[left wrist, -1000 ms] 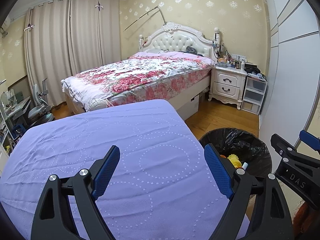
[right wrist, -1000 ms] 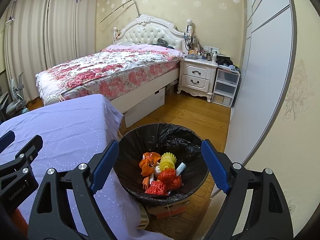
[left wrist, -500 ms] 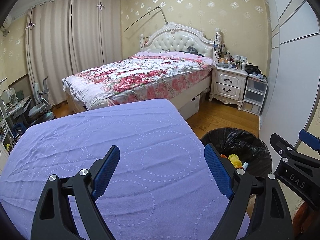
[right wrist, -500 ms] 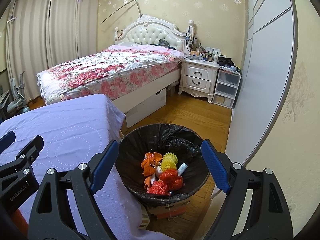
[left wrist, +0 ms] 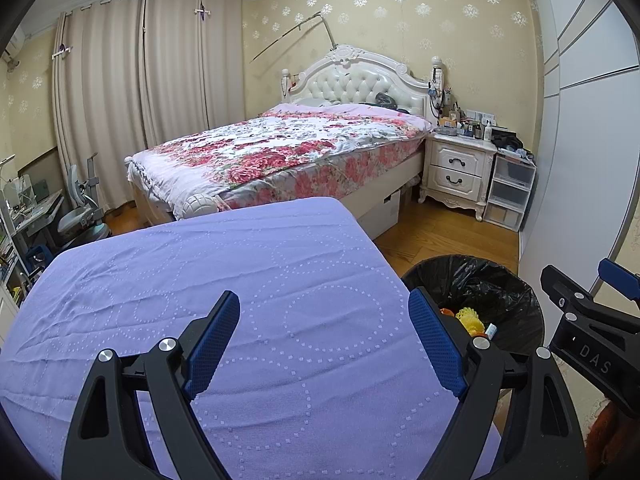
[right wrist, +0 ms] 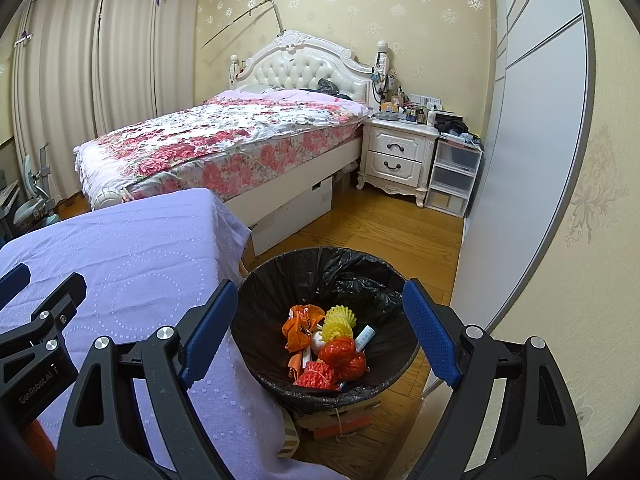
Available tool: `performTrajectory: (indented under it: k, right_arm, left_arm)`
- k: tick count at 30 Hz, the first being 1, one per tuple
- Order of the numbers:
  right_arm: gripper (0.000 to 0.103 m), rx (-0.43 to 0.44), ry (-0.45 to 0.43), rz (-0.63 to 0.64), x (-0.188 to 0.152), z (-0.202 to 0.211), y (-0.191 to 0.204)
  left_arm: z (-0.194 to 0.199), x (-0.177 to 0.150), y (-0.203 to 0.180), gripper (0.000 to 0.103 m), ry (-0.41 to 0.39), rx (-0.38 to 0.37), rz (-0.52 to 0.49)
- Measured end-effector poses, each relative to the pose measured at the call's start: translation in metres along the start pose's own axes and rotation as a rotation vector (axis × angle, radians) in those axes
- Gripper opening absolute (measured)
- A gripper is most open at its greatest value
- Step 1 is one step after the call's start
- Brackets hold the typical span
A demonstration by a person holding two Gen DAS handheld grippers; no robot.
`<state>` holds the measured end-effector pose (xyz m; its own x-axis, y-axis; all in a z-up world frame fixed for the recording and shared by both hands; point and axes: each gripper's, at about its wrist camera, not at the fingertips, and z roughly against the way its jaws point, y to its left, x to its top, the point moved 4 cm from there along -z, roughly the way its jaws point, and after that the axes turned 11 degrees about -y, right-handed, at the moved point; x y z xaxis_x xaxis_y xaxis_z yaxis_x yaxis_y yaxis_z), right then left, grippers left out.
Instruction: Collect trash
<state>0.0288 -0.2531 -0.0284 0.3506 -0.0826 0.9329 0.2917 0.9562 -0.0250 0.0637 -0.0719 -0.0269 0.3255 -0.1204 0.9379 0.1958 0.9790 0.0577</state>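
Note:
A round bin with a black liner (right wrist: pixel 348 268) stands on the wood floor beside the purple-clothed table (right wrist: pixel 132 248). Inside lie several pieces of trash: an orange wrapper (right wrist: pixel 298 326), a yellow foam net (right wrist: pixel 339 322), red foam nets (right wrist: pixel 338 354) and a small white tube (right wrist: pixel 364 336). My right gripper (right wrist: pixel 320 316) hangs open above the bin, with nothing between its fingers. My left gripper (left wrist: pixel 324 328) is open over the bare purple cloth (left wrist: pixel 200 264), also holding nothing. The bin (left wrist: pixel 492 288) shows at the right of the left wrist view, with my right gripper's finger beyond it.
A bed with a floral cover (left wrist: pixel 280 148) stands behind the table. A white nightstand (left wrist: pixel 456 168) and plastic drawers (left wrist: pixel 510 188) sit by the wardrobe wall (right wrist: pixel 520 140). A flat cardboard box (right wrist: pixel 340 420) lies under the bin. A chair and desk (left wrist: pixel 52 208) are far left.

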Motion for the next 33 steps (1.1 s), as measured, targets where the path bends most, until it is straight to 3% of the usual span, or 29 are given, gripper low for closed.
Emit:
performTrajectory:
  k: [33]
  right_arm:
    - [0.083, 0.0, -0.001, 0.001, -0.0006, 0.0002, 0.0004]
  left_arm:
    - [0.0018, -0.0006, 0.0035, 0.084, -0.001, 0.0, 0.001]
